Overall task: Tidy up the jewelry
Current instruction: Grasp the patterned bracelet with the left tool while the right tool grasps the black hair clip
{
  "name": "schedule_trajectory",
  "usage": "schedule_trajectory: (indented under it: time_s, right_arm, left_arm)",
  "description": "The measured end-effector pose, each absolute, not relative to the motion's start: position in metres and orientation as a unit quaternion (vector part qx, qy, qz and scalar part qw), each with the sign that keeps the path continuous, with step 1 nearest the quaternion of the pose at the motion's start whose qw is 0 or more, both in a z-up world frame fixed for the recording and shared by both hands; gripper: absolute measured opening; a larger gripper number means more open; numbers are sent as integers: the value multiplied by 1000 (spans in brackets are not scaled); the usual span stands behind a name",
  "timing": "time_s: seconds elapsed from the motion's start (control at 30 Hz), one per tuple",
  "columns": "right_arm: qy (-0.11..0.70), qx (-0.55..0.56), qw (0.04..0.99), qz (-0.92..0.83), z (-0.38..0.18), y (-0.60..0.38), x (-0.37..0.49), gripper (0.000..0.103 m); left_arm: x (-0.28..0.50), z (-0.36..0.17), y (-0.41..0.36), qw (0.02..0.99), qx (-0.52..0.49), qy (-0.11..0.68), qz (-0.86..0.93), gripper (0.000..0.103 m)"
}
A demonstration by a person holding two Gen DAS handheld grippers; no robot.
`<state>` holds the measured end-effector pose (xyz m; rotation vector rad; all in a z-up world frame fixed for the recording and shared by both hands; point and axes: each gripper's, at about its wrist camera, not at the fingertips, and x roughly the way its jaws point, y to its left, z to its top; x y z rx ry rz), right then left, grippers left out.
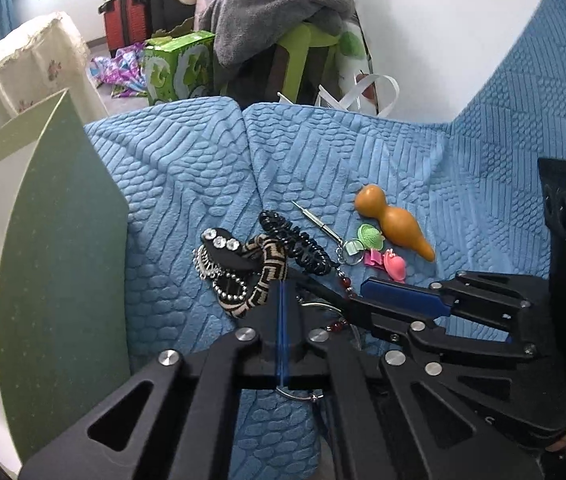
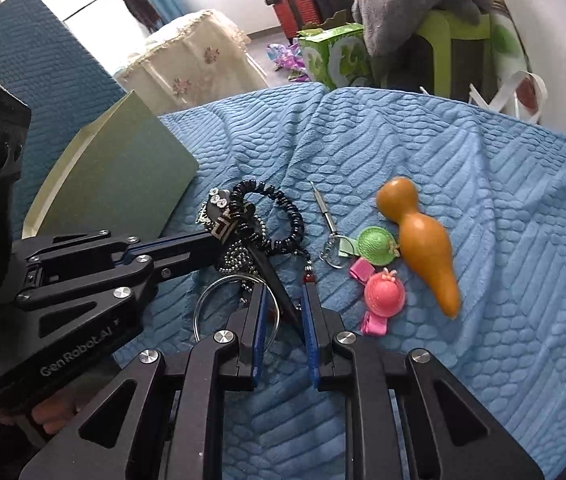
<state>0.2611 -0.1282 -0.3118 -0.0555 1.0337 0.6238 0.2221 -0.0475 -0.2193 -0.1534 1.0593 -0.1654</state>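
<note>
While both grippers work the jewelry pile (image 2: pixel 243 236) on the blue quilt (image 2: pixel 463 184), we list its contents.
Our left gripper (image 2: pixel 219 236) is clamped on the patterned fabric band (image 1: pixel 263 276); our right gripper (image 2: pixel 283 300) stands slightly parted around a black hair clip (image 2: pixel 271 276). Right of the pile: gourd (image 2: pixel 419 240), hat charms (image 2: pixel 379 268).

Left side: a green box lid (image 2: pixel 123 168) stands tilted just beside the jewelry pile (image 2: pixel 243 236), blocking approach there.
Middle: both grippers crowd the pile, tips nearly meeting.
Right of pile: gourd (image 2: pixel 419 240), two small hats (image 2: pixel 379 268) and a keyring tool (image 2: pixel 329 224) lie close together.
Open room: bare blue blanket (image 2: pixel 503 320) at far right and behind the pile.
</note>
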Motion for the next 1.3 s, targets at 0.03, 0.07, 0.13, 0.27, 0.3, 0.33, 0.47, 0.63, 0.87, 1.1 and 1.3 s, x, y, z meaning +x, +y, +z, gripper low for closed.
schedule_trajectory:
  time_s: [0.03,0.07,0.13,0.27,0.3,0.33,0.47,0.63,0.87,1.1,1.3]
  right_arm:
    - [485,-33,822,295,-312,-126,262,15]
    - [485,-37,822,295,-312,-124,262,15]
    - [485,-44,822,297,-313,-120,265,15]
    - [480,-66,820,303,-313,-110,266,15]
    - [481,-71,819,305,-314,-108,266,15]
    - [483,-78,817,306,-316,-105,266,15]
    - [484,-102,815,304,-321,-99,268,15]
    - [479,-103,815,309,-319,-93,265,7]
    - [467,-79,823,315,-305,-105,256,5]
    - [469,-59,822,316,-297,-114,251,5]
    - [478,-32,820,314,-298,-127,252,5]
  left_arm:
    - [222,-219,-45,855,-83,505,-81,0]
    - [222,-218,-44,855,-88,505,-82,0]
    - [221,-217,-42,856,-91,502,-82,0]
    - [220,-214,-41,857,-97,499,-83,0]
    - [220,-214,-42,857,-97,499,-83,0]
    - [219,-213,-42,858,-95,498,-83,0]
    - [220,-215,-42,858,-89,499,-81,0]
    - [217,-215,-39,857,-98,499,-84,0]
    - [213,-202,-37,870,-101,477,-76,75]
    - [216,-211,-38,862,-86,495,-73,49]
    - [215,-217,-47,855,-46,509,-88,41]
